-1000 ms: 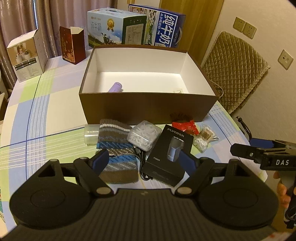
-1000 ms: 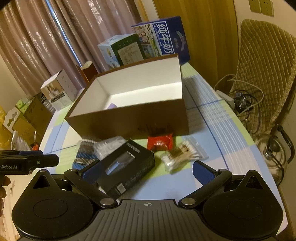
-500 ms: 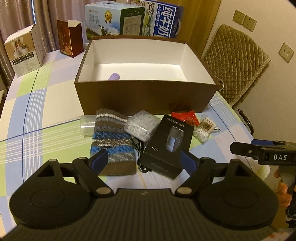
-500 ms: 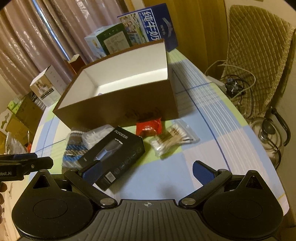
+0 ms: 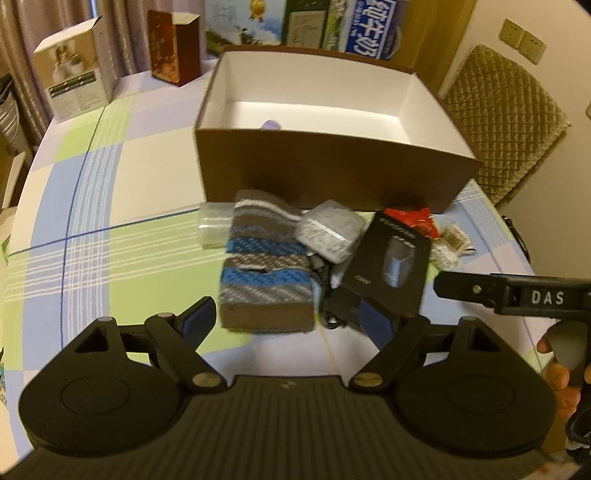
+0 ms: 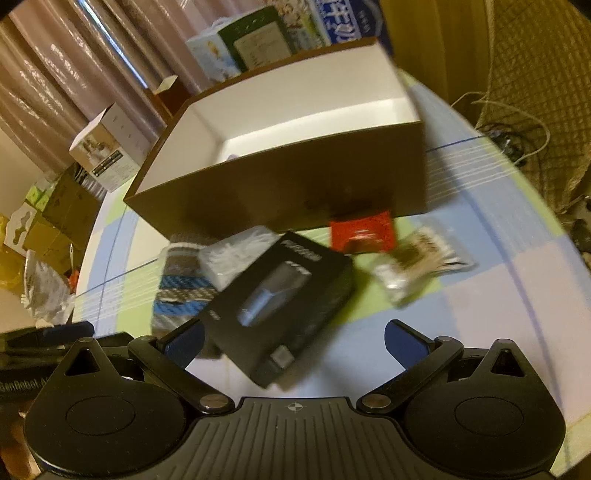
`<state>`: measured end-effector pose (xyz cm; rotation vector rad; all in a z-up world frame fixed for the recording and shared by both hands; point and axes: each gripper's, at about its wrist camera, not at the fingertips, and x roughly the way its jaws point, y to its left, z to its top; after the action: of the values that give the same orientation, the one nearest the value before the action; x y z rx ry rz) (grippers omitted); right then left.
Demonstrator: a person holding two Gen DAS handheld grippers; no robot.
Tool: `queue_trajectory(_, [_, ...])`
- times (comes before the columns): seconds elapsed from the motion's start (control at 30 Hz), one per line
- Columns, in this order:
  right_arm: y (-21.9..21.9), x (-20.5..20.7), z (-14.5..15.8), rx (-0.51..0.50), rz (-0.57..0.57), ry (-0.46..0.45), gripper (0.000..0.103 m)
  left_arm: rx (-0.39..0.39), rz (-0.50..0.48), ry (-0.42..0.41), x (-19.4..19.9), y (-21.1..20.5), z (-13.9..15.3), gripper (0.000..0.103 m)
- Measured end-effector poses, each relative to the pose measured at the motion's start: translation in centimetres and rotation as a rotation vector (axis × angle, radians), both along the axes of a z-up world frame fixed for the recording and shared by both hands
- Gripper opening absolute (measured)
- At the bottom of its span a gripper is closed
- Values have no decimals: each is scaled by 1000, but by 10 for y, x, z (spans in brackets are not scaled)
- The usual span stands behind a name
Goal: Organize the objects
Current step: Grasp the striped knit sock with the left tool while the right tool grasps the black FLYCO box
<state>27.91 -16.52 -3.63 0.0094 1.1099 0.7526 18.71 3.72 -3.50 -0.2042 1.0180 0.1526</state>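
Observation:
A large brown box (image 5: 332, 173) with a white inside stands open on the table; a purple item (image 5: 270, 125) lies in it. In front of it lie a striped knitted pouch (image 5: 264, 266), a clear plastic case (image 5: 330, 230), a black shaver box (image 5: 391, 260), a red packet (image 5: 413, 219) and a bag of cotton swabs (image 5: 448, 245). My left gripper (image 5: 288, 323) is open, just short of the pouch. My right gripper (image 6: 295, 341) is open, with the black shaver box (image 6: 280, 299) between its fingers' line; the red packet (image 6: 362, 232) and swabs (image 6: 417, 264) lie beyond.
Cardboard cartons (image 5: 74, 85) and milk boxes (image 5: 306, 22) stand at the table's far edge behind the brown box (image 6: 288, 184). A padded chair (image 5: 506, 118) is at the right. A small clear container (image 5: 214, 225) lies left of the pouch. The checked tablecloth (image 5: 122, 221) is bare at left.
Both grippers have moved forward and lower toward the pile. The left one has shifted left toward the pouch; the right one now has the shaver box close in front. Both stay open.

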Motion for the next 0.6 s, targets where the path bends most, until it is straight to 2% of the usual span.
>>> queue_trajectory(0.37, [69, 12, -32, -106, -61, 50, 101, -3, 50, 52, 4, 37, -23, 82])
queue_trajectory(0.43, [78, 15, -41, -148, -81, 42, 101, -9, 50, 61, 5, 41, -28, 82])
queue_trajectory(0.6, [81, 19, -52, -173, -85, 27, 101, -17, 42, 86, 10, 48, -37, 82])
